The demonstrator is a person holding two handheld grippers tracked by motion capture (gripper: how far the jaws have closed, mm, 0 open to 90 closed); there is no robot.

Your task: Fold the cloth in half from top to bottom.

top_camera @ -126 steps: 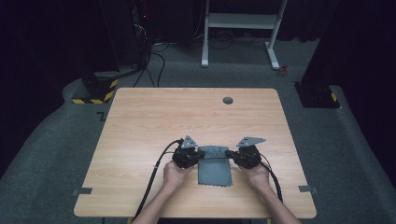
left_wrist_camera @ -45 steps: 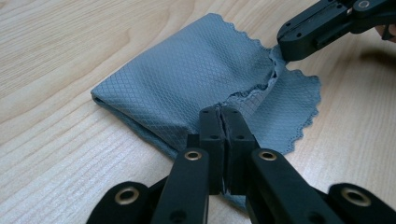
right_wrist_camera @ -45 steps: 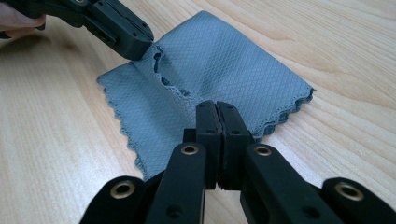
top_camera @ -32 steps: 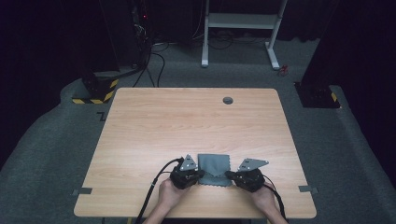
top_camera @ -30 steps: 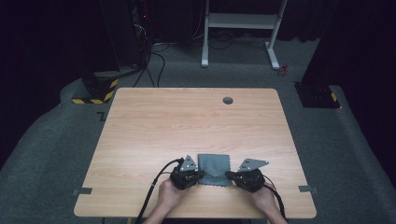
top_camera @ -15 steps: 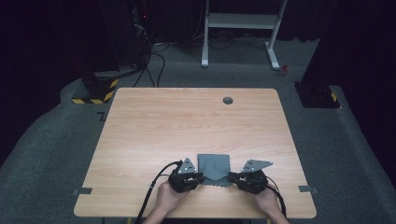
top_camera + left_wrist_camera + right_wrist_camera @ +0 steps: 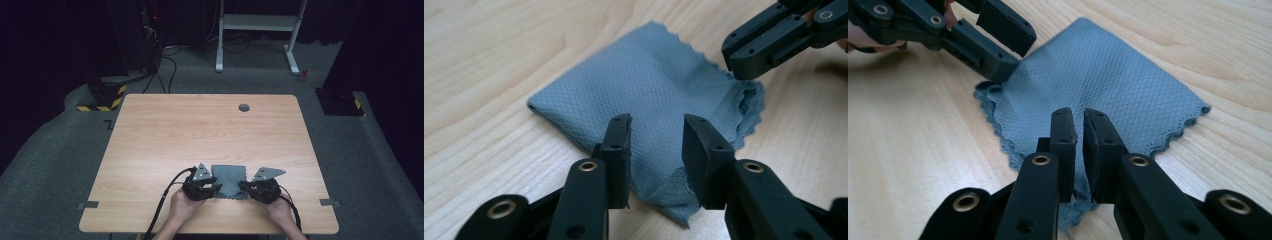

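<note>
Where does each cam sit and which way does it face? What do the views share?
High view: fixed above the person's side, looking forward and down on the wooden table; both hands and forearms enter from the bottom.
Left gripper view: rides the left gripper, looking along its open jaws at the blue-grey cloth.
Right gripper view: rides the right gripper, jaws nearly closed on the cloth's near corner.
Shared: the cloth; each gripper view also shows the other gripper.

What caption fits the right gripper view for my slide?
Right gripper pinching the near corner of a folded grey-blue cloth on a wooden table.
</note>
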